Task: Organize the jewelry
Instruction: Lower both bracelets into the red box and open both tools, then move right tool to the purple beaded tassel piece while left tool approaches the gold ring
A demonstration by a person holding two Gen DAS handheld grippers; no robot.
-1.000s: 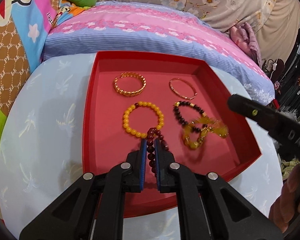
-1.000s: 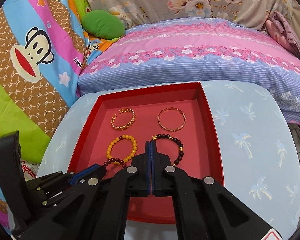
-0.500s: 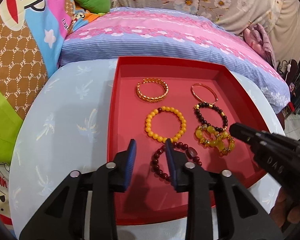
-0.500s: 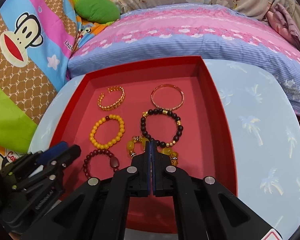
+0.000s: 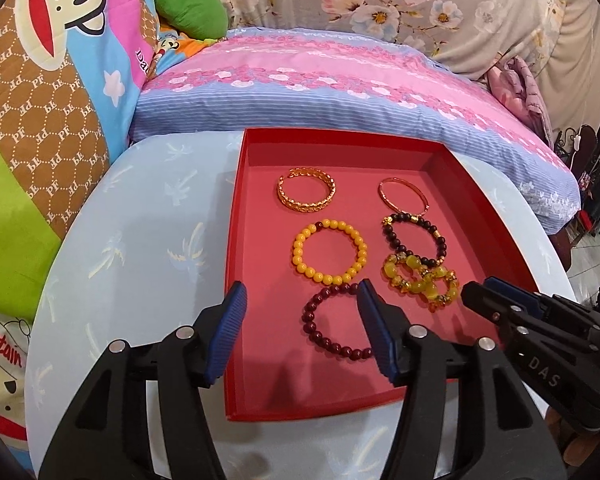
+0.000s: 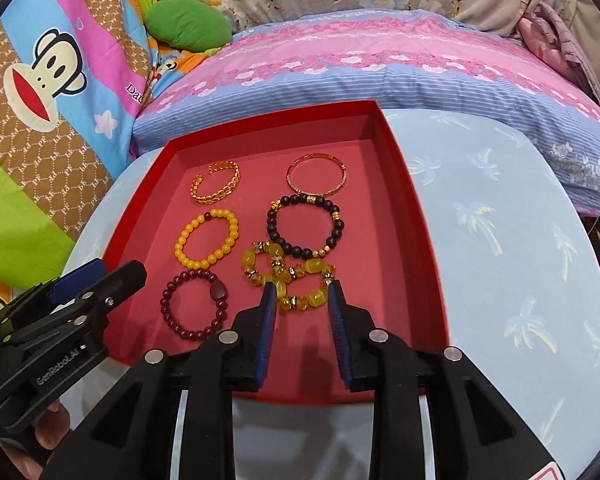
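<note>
A red tray holds several bracelets in two columns. A dark red bead bracelet lies at the near left. An amber bead bracelet lies at the near right, overlapping a black bead bracelet. A yellow bead bracelet, a gold cuff and a thin bangle lie further back. My left gripper is open and empty above the dark red bracelet. My right gripper is open and empty over the amber bracelet.
The tray sits on a round table with a light blue palm-print cloth. A pink and blue striped cushion lies behind it, a cartoon-print blanket to the left and a green pillow beyond.
My left gripper let go of the dark red bracelet in the tray, opened wide and drew back. My right gripper released the amber bracelet and opened.
</note>
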